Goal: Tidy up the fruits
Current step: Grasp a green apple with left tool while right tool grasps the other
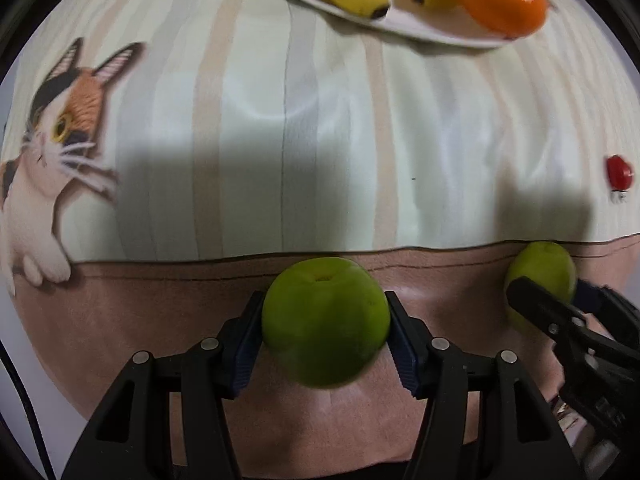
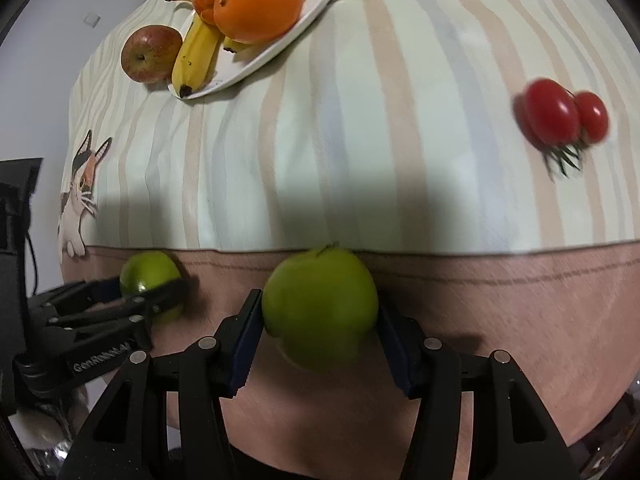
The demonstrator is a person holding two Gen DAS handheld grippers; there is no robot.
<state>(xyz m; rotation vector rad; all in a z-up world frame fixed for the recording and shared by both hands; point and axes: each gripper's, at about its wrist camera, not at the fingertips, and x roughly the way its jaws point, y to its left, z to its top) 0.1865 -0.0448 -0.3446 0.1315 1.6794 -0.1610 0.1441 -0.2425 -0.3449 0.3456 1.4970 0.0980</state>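
Two green apples are held side by side over the brown front band of the tablecloth (image 1: 360,184). My left gripper (image 1: 326,320) is shut on one green apple (image 1: 326,332), its blue pads pressing both sides. My right gripper (image 2: 320,320) is shut on the other green apple (image 2: 320,300), which has a short stalk. From the left wrist, the right gripper (image 1: 560,294) and its apple (image 1: 540,268) show at the right. From the right wrist, the left gripper (image 2: 136,292) and its apple (image 2: 148,272) show at the left.
At the back, a white plate (image 2: 280,52) holds oranges (image 2: 258,0) and bananas (image 2: 196,56); its rim (image 1: 420,32) also shows from the left wrist. A red apple (image 2: 150,54) lies beside it. Two cherry tomatoes (image 2: 560,116) lie on the cloth at the right. A cat print (image 1: 60,128) marks the cloth's left.
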